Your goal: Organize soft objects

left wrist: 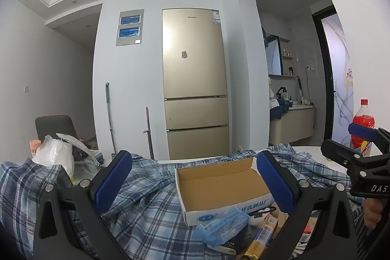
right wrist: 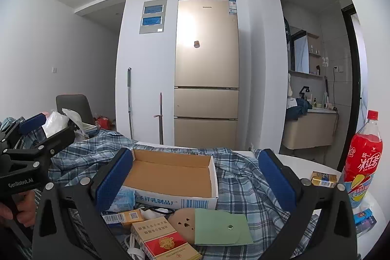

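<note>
A crumpled blue plaid shirt (left wrist: 146,191) (right wrist: 243,182) is spread over the white table. An open, empty cardboard box (left wrist: 219,184) (right wrist: 170,177) lies on it. My left gripper (left wrist: 193,155) hovers open over the shirt, its blue pads either side of the box and touching nothing. My right gripper (right wrist: 195,154) is likewise open above the box and shirt, holding nothing. Each gripper shows in the other's view: the right one (left wrist: 343,141) at the right edge, the left one (right wrist: 46,129) at the left edge. A blue tissue pack (left wrist: 224,223) (right wrist: 121,199) lies in front of the box.
Cigarette packs (right wrist: 165,240), a green pouch (right wrist: 219,226) and cables lie near the front. A red drink bottle (right wrist: 363,162) and a yellow pack (right wrist: 324,178) stand at the table's right. A white plastic bag (left wrist: 53,155) sits at the left. Behind are a chair (left wrist: 56,126) and a fridge (left wrist: 195,89).
</note>
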Demonstrator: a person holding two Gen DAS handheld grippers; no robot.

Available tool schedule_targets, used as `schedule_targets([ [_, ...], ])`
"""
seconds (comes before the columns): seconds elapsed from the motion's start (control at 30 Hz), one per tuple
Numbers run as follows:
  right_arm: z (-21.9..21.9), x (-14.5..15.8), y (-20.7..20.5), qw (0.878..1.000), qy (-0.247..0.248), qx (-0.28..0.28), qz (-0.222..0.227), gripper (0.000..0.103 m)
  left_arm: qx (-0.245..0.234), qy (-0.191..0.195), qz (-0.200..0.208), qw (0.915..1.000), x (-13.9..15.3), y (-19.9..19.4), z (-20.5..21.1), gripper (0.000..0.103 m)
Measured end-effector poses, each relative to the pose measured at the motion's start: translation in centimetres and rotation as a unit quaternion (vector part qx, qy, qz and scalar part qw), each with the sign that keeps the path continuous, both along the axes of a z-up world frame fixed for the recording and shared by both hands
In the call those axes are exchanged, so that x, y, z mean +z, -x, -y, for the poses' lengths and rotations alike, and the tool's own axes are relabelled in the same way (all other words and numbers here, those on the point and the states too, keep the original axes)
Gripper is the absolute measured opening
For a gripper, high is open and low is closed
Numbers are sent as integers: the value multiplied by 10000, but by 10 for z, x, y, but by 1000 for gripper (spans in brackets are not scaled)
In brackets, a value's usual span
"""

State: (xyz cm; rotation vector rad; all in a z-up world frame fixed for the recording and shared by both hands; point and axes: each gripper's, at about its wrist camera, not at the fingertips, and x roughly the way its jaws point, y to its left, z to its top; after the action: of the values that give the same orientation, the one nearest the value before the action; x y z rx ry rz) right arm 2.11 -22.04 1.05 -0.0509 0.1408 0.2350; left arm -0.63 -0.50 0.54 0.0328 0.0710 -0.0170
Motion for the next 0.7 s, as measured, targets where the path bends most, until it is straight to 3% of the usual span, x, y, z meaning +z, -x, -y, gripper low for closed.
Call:
schedule_targets([
  [0.7,-7,-5,1,9998,192,34,60,103,-84,21,-34,10000,-3,-6,-6,103],
])
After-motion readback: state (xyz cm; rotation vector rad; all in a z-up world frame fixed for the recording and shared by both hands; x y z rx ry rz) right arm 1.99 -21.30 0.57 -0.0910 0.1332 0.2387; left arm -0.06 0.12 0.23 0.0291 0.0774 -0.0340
